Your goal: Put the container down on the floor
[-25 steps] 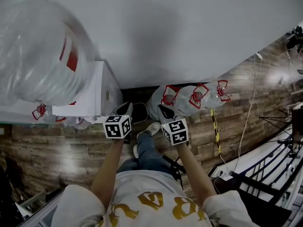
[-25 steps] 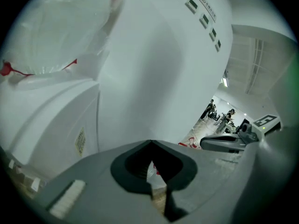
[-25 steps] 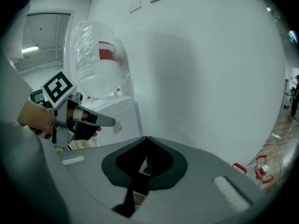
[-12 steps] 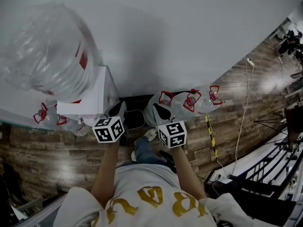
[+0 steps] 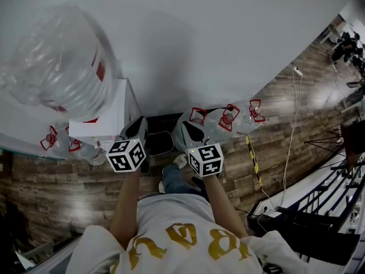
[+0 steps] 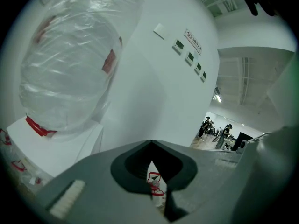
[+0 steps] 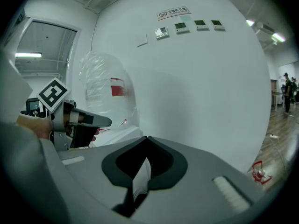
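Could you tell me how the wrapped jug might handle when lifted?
The jug looks bulky, so probably awkward, perhaps heavy; its contents are unclear. Wrapped in loose plastic, it may slip in the jaws. Perched on the dispenser, it might tip.

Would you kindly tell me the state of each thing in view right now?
Large clear film-wrapped water bottle: inverted on the white dispenser.
Clear red-capped jugs: upright on the wooden floor by the wall.
Left gripper: shut, empty.
Right gripper: shut, empty.
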The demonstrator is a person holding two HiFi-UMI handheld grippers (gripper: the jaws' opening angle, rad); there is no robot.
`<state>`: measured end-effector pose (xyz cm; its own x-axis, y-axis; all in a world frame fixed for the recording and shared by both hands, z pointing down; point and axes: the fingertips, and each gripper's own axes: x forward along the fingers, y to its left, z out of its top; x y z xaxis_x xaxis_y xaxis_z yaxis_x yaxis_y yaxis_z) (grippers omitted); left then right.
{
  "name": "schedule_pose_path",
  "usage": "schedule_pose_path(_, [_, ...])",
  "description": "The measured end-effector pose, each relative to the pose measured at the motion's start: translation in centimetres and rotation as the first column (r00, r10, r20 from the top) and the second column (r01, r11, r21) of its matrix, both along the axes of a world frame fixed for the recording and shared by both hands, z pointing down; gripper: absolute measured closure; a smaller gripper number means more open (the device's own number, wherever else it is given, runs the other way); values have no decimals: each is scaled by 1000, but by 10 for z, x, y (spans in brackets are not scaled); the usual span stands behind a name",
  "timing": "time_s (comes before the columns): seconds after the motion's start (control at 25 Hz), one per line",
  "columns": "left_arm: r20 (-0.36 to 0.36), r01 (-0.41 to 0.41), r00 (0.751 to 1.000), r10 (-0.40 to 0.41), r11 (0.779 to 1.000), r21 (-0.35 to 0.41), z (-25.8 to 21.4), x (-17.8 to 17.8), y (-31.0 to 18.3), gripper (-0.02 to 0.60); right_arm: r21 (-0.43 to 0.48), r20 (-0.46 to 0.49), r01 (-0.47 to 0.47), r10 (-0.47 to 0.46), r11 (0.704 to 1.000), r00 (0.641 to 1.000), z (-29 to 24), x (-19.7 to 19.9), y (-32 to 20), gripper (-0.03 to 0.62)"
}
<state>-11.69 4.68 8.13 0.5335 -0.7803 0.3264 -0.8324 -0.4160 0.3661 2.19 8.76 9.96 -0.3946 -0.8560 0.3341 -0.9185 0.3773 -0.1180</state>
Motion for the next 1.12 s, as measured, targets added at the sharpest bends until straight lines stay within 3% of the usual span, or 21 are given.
schedule_pose_path(1.12, [9,3,1000,-3,1000,-20,8,6,-7,580,-23,27,-29,30,999,999,9,7,-3,568])
